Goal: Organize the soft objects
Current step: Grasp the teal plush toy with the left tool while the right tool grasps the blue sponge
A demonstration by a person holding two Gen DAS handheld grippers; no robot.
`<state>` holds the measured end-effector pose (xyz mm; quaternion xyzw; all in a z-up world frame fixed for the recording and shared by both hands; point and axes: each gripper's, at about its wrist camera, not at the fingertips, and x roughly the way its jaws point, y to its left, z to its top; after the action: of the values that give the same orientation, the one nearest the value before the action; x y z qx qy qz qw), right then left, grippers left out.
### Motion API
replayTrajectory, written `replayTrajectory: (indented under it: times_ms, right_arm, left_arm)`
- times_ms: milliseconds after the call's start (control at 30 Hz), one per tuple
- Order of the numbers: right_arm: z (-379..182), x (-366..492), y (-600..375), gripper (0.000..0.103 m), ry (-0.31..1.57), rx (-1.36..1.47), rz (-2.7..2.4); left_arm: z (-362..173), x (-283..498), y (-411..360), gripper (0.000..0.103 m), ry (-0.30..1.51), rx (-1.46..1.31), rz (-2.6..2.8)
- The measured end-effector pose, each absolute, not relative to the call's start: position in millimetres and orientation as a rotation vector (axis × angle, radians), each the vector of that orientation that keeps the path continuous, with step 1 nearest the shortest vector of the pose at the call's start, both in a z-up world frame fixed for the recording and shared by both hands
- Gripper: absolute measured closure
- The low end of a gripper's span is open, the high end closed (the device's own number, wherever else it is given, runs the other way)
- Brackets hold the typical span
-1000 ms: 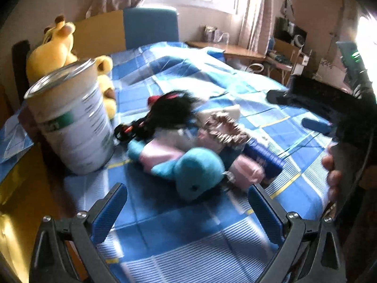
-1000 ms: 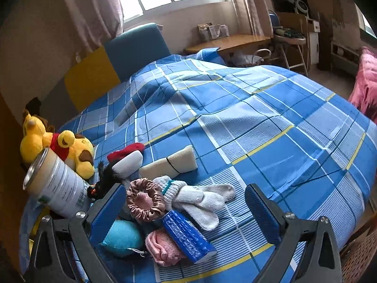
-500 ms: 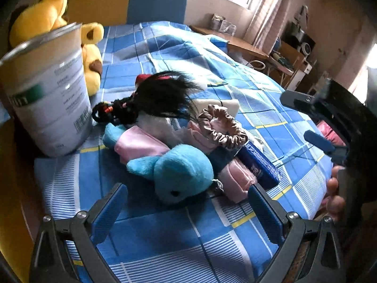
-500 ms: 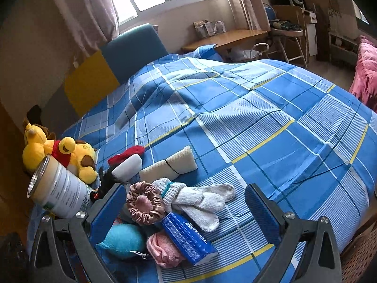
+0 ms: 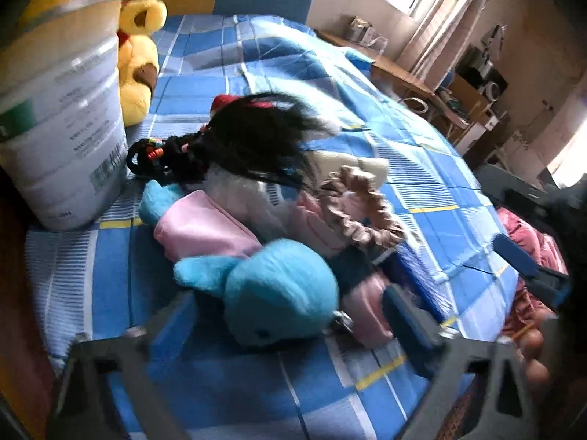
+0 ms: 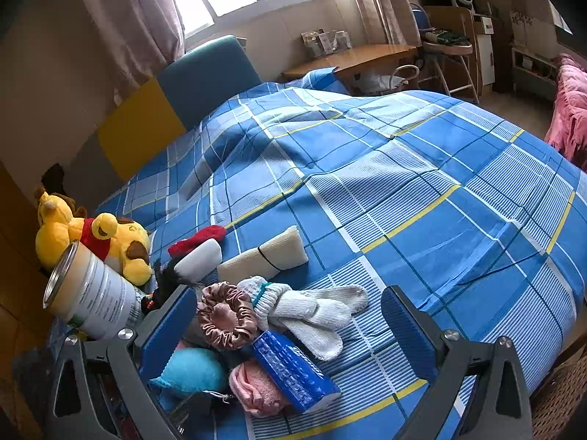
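Observation:
A pile of soft things lies on the blue plaid bed [image 6: 422, 190]: a blue plush toy [image 5: 279, 286] [image 6: 190, 370], a pink cloth [image 5: 198, 227], a brown scrunchie [image 5: 359, 212] [image 6: 227, 315], white knit socks [image 6: 312, 311], a pink knit item [image 6: 256, 385], a black hairpiece [image 5: 256, 135] and a blue ribbed roll [image 6: 293, 370]. My left gripper [image 5: 290, 326] is open, its fingers on either side of the blue plush, close to it. My right gripper [image 6: 290, 326] is open above the pile's near side.
A large tin can [image 5: 62, 128] [image 6: 91, 293] stands left of the pile. A yellow plush bear [image 5: 135, 58] [image 6: 99, 238] lies behind it. A cream roll [image 6: 264, 256] and a red and white item [image 6: 198, 245] lie further back. The bed edge is near.
My left gripper has moved forward and down towards the blue plush, which now sits between its fingers. My right gripper has hardly moved.

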<state>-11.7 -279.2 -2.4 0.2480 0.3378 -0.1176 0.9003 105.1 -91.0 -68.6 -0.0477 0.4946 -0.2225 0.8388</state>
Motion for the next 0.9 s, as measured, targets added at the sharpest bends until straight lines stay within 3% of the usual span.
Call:
replayTrajectory:
  times_ms: [33,167,667,900]
  right_arm:
    - [-2.7,-11.3,-278.7,0.001,0.702,0.511,-0.244]
    - [-5.6,-7.8,-276.5,0.001,0.720,0.495,-0.234]
    - [-19.3,7.2,-255.9,0.002,0.826,0.408,-0.179]
    - [-34.3,13.7,-246.4,0.009,0.923,0.360,-0.164]
  left_arm:
    - [-75.0,110.5,-90.3,0.038,1.068,-0.103,-0.465]
    - [-76.2,106.6,-81.4,0.049,1.051,-0.105,-0.494]
    - [-45.5,53.1,-55.1,0.050,0.876,0.088,-0.439]
    - [-37.7,37.3,-43.8,0.050,0.831,0.112,-0.410]
